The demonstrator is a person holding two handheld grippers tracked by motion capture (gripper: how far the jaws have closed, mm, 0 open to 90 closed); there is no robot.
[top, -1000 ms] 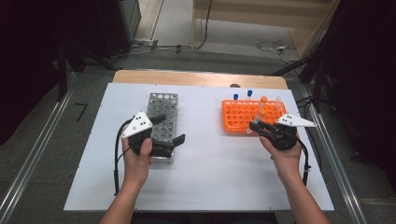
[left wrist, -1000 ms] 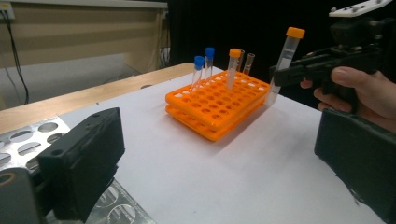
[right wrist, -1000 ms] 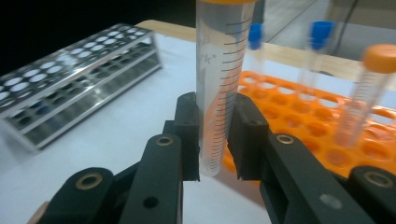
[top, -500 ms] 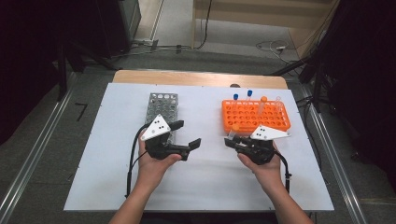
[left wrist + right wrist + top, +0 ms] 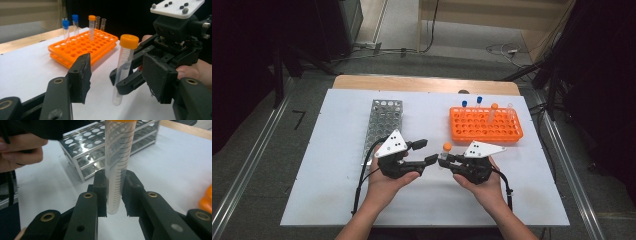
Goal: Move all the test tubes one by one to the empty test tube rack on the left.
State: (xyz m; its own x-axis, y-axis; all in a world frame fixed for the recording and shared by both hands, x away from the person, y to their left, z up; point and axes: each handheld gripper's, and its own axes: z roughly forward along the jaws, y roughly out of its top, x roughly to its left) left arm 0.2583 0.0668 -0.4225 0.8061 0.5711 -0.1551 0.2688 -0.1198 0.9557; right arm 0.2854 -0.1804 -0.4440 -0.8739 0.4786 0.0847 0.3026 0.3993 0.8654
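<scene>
Right gripper [image 5: 441, 161] held level and pointed left, clamped on an upright orange-capped tube [image 5: 124, 67], left gripper [image 5: 426, 151] faced toward it, jaws just closing with the tube between them, untouched, bare table [image 5: 337, 200] below, orange rack [image 5: 485, 125] behind.

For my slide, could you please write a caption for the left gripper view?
Right gripper holds an orange-capped tube upright between the left gripper's open jaws, orange rack behind.

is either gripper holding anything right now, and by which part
The right gripper holds a clear tube with an orange cap, clamped on its lower body. The left gripper, whose jaws have just been closing, holds nothing; the tube stands between its fingers, untouched.
</scene>
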